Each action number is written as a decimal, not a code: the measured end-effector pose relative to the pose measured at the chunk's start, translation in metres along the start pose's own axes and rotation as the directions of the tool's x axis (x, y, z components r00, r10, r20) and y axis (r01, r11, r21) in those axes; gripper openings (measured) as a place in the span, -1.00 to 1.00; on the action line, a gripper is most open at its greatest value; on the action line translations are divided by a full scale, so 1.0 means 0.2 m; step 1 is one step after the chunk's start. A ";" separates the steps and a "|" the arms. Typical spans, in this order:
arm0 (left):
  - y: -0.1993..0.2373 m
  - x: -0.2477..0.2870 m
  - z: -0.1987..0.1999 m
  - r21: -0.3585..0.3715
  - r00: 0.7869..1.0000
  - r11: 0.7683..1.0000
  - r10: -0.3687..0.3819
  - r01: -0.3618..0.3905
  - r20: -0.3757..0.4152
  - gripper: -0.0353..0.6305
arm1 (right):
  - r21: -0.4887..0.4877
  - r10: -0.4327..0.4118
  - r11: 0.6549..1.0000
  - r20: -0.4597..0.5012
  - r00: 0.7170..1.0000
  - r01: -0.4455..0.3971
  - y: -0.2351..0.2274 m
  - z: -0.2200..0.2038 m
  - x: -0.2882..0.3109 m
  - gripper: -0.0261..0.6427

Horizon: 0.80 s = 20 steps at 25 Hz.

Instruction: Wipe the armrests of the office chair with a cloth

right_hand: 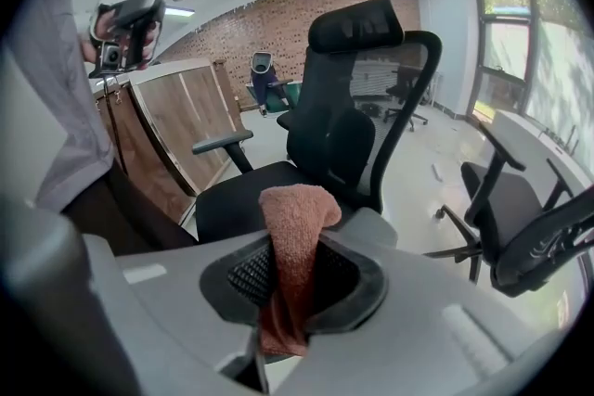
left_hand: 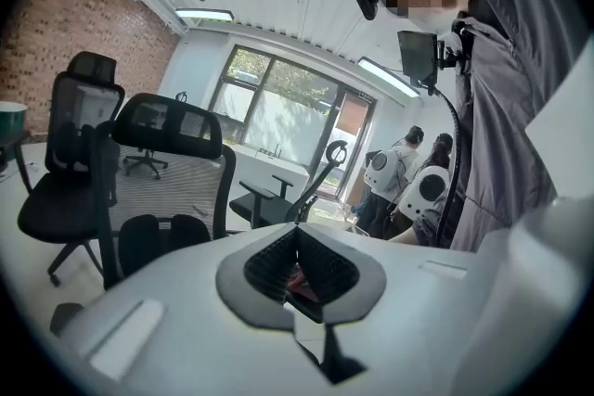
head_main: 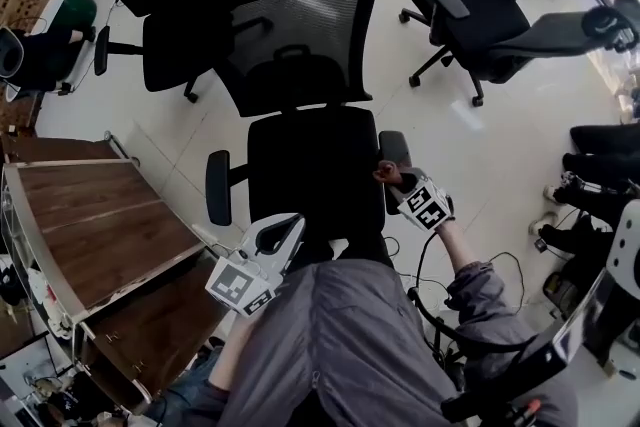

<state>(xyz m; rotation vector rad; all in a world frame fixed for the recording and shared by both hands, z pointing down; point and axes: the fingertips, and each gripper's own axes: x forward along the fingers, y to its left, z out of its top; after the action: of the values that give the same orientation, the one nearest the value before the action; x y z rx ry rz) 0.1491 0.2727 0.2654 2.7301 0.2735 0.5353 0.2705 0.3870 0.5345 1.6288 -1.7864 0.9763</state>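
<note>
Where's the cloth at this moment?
The cloth is pinched in the right claw; in the head view it is at the right-hand armrest of the nearest office chair.

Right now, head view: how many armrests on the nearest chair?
2. The left armrest stands free beside the seat. The right armrest is at the cloth held by the right gripper. None seems hidden.

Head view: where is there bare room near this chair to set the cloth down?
The seat, between the left armrest and the right armrest, is bare; so is the wooden desktop at left. Open floor lies farther right. Crowded: the right armrest, where the right hand-held gripper holds the cloth.
</note>
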 end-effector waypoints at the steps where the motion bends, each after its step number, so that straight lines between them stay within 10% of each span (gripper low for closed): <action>1: -0.01 0.01 0.00 0.004 1.000 1.000 -0.010 0.010 -0.001 -0.84 | 0.007 0.005 1.000 0.001 1.000 -0.005 0.05 -0.02 -0.02 -0.72; 20: -0.10 -0.07 -0.06 0.027 0.999 0.999 -0.037 0.038 -0.021 -0.84 | 0.027 -0.031 0.999 0.044 0.999 0.030 0.01 0.04 -0.04 -0.72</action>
<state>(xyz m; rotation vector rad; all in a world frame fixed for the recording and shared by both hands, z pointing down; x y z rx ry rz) 0.1289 0.2920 0.2632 2.7417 0.3392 0.5536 0.2706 0.3858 0.5242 1.7015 -1.7799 0.9610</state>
